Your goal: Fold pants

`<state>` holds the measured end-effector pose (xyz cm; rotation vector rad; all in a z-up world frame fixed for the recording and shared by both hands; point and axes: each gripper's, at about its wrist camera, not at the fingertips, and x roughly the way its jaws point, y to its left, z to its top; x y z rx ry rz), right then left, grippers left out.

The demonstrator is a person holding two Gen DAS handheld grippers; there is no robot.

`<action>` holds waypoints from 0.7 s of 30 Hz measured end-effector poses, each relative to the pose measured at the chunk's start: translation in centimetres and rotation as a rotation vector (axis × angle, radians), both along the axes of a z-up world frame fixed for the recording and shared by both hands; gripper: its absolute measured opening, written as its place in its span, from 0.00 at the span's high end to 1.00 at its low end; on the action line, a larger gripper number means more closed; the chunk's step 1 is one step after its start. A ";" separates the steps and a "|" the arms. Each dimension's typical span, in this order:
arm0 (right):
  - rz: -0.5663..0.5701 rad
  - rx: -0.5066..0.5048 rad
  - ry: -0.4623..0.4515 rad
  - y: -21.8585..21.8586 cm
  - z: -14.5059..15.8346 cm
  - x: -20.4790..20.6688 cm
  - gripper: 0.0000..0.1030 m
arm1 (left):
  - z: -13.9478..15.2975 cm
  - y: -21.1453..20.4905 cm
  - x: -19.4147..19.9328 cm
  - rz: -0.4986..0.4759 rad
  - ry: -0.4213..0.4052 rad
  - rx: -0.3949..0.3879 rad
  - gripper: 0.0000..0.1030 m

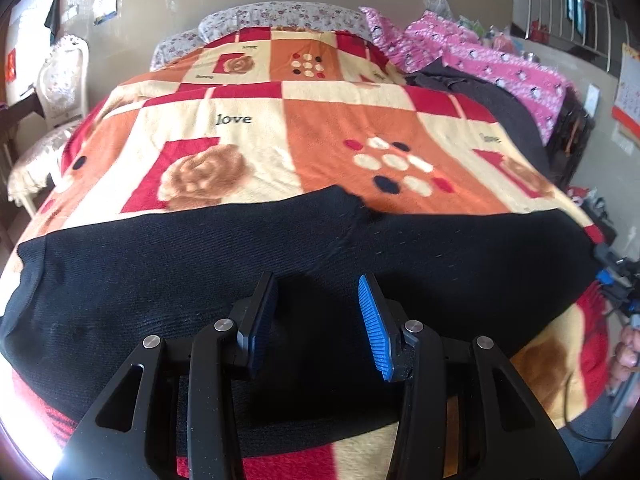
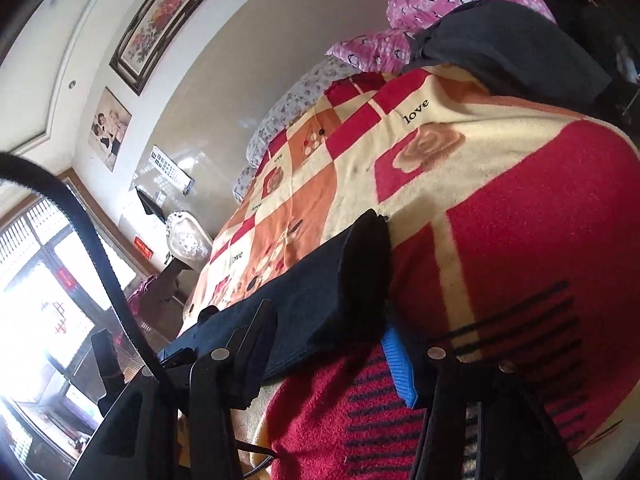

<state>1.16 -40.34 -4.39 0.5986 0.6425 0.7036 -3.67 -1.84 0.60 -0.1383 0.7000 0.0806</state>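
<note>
Left wrist view: the left hand-held gripper (image 1: pixel 318 322) points down at a bed, its two fingers standing apart with a clear gap between them. One blue ribbed pad (image 1: pixel 374 328) shows on the finger to the right; nothing is pinched between the pads. The black pants (image 1: pixel 200 264) lie spread flat straight ahead of and beneath the fingers, running as a wide band from far left to far right across the near part of the blanket (image 1: pixel 320 136), a checked cover of red, orange and cream with rose prints and the word "love". Beyond the pants, at the far end of the bed, lie floral pillows (image 1: pixel 276 20); ahead and to the right are a pink penguin-print quilt (image 1: pixel 500 68) and a dark grey cloth (image 1: pixel 480 92). A white chair (image 1: pixel 60 80) stands ahead to the left. At the right edge a hand (image 1: pixel 628 348) is partly in view.

Right wrist view: the right hand-held gripper (image 2: pixel 328 340) is tilted, and one end of the black pants (image 2: pixel 332 280), a folded, thick edge, sits between its fingers. Whether the pads already press on the cloth I cannot tell; the jaws stand partly apart. The same blanket (image 2: pixel 520 240) extends ahead and to the right. A framed flower picture (image 2: pixel 168 20) hangs on the wall up to the left.
</note>
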 end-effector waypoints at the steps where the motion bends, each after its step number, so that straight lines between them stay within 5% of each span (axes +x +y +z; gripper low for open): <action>1: -0.011 -0.008 0.011 -0.3 -0.2 -0.2 0.64 | 0.7 -0.2 0.0 -0.030 -0.026 -0.035 0.60; 6: -0.034 -0.059 0.018 0.1 -0.2 0.2 0.87 | 4.4 -3.7 2.6 -0.182 -0.062 -0.198 0.60; 13: -0.095 -0.490 -0.284 5.9 4.3 -3.2 0.91 | 5.7 -12.8 10.2 -0.483 0.129 -0.412 0.60; 21: -0.019 -0.714 -0.525 11.3 4.6 -6.4 0.91 | 4.2 -18.3 13.8 -0.629 0.309 -0.339 0.60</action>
